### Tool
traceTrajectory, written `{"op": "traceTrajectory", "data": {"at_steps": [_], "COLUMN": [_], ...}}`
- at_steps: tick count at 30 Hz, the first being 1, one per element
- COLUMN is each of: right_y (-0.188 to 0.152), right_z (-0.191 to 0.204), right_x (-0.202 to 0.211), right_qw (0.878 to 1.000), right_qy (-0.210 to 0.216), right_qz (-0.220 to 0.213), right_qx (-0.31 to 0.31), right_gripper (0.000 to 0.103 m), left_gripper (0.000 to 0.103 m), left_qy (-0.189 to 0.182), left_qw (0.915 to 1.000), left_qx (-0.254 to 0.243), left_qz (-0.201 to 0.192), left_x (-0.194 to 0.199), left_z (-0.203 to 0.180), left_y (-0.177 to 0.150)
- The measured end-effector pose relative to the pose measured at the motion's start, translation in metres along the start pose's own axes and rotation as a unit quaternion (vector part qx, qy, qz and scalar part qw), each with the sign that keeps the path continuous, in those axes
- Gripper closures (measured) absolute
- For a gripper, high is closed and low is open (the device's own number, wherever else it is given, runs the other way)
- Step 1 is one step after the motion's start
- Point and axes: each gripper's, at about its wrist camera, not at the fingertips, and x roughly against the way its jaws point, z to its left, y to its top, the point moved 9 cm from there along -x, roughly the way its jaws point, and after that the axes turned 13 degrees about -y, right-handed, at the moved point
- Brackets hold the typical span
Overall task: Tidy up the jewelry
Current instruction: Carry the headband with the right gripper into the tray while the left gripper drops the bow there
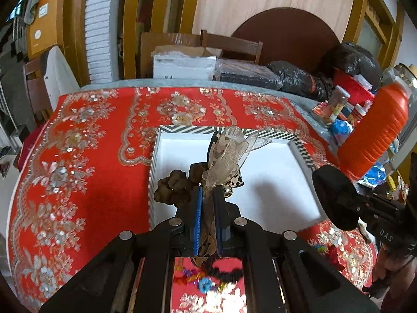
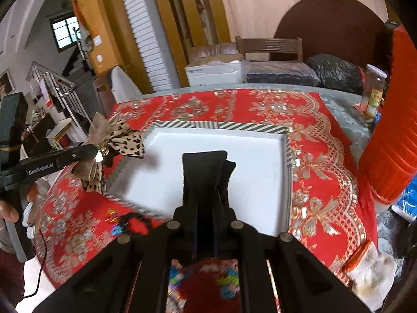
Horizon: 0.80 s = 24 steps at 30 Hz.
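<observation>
Left tongs (image 1: pixel 207 195), at the bottom centre of the left wrist view, are clamped narrow on a leopard-print hair bow (image 1: pixel 226 154) with sheer ribbon and a small gold bell, its brown scrunchie loop bulging at their left. The bow hangs above the near left part of an open gift box (image 1: pixel 226 130) with a striped rim and bare white floor, which sits mid-frame on the red embroidered cloth of the tabletop (image 1: pixel 91 182).

In the right wrist view the right tongs (image 2: pixel 207 161) are pinched together over the same box, gripping a black, soft-looking item (image 2: pixel 206 160) whose kind cannot be made out.

Judged from this, the step in hand is carrying both pieces to the box. It would go best if each is brought well inside the striped rim and lowered close to the white floor before the tongs spread, so the light ribbon does not snag on the pads or drape over the wall. Setting the bow to the left and the black piece to the right would keep them apart.

More colourful hair pieces (image 2: pixel 130 221) lie on the cloth at the lower left of the right wrist view, beside the box's near wall, not yet gathered.
</observation>
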Motion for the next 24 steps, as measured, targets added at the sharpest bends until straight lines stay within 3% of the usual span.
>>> {"op": "traceTrajectory", "data": {"at_steps": [12,21,24], "right_y": [-0.007,-0.026,-0.03], "right_z": [-0.034,-0.042,-0.042], "right_x": [-0.078,-0.098,-0.099], "right_qw": [0.997,0.994,0.993], "right_qy": [-0.024,-0.05,-0.052], "right_qz": [0.056,0.087,0.091], "right_qx": [-0.047,-0.052,-0.049], "right_gripper": [0.095,0.094,0.089], "left_gripper": [0.097,0.097,0.086], "left_qy": [0.016,0.029,0.028], "left_qw": [0.9982,0.997,0.9973], "left_qx": [0.036,0.033,0.028], "left_qz": [0.044,0.063,0.062], "left_x": [-0.064,-0.075,-0.078], "left_z": [0.034,0.034,0.033], "left_y": [-0.014,-0.031,-0.034]}}
